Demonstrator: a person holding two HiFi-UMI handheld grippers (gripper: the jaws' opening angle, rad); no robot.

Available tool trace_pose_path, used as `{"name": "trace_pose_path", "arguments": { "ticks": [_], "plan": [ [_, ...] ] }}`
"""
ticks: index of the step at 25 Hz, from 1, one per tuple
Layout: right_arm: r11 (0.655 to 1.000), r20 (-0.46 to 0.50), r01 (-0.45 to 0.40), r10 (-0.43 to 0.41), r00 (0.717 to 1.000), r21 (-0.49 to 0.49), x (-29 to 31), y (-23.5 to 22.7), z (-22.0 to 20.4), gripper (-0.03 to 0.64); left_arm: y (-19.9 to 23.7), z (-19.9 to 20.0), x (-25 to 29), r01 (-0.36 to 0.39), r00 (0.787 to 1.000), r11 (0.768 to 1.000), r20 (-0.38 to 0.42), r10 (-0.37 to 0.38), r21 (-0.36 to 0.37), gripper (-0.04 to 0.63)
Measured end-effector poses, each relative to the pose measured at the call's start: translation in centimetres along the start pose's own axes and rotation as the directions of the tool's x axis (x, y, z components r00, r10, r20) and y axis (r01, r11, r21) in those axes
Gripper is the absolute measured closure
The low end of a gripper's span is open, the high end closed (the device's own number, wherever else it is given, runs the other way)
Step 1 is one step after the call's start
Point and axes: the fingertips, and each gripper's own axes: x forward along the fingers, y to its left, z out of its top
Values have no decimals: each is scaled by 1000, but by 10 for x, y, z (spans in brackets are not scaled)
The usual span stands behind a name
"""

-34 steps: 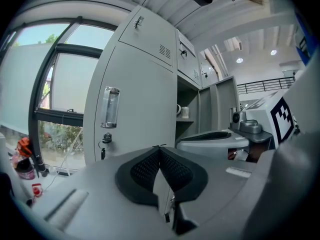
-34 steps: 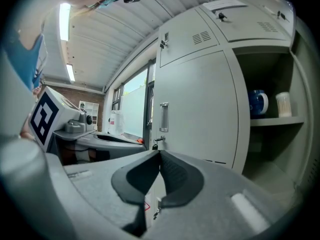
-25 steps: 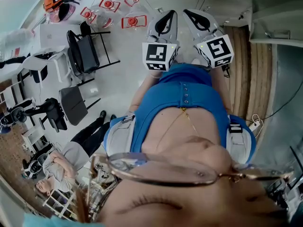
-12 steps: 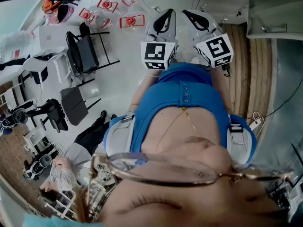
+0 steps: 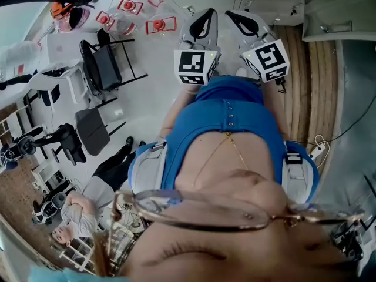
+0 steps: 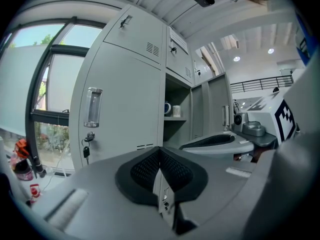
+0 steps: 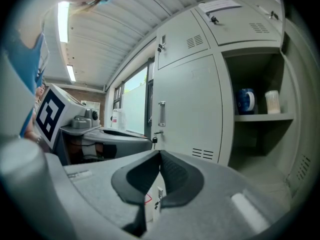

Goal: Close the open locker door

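Facing lockers: a grey bank of lockers (image 6: pixel 125 44) fills both gripper views, well apart from the jaws, and nothing touches it.
Open locker: the open locker (image 7: pixel 260 134) gapes just right of a closed door (image 7: pixel 187 109); in the left gripper view it sits right of centre.
Door: I cannot tell for sure which panel is the swung-out door; the grey panels right of the gap in the left gripper view may be it.
Left gripper: the left gripper (image 6: pixel 160 156) is clenched on nothing, pads pressed together, and raised beside its twin.
Right gripper: the right gripper (image 7: pixel 160 159) is likewise clenched and empty.
Shift: over the last second both grippers crept a little up the head view, still side by side, jaws unchanged.
Meaning: judged as approach only; the door is not yet touched and the whole closing remains. Clenched jaws should do for pushing.
Shelf: the shelf (image 7: pixel 260 117) spans the open locker.
Cup: a blue cup (image 7: pixel 245 101) and a white tub (image 7: pixel 272 102) stand on it, set back inside.
Key: a key (image 6: pixel 86 151) hangs from the closed door's lock.
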Motion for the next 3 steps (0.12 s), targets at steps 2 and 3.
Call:
{"name": "trace_pose_path", "arguments": {
  "ticks": [2, 3],
  "plan": [
    [1000, -1, 0, 0, 1000, -1, -4, -1, 2, 614, -3, 2, 0, -1, 1000, 1000, 1, 1, 0, 598],
    [1000, -1, 1, -1, 1000, -2, -7, -1, 3, 614, -5, 3, -1, -2, 1000, 1000, 2, 2, 0, 598]
  ]
}}
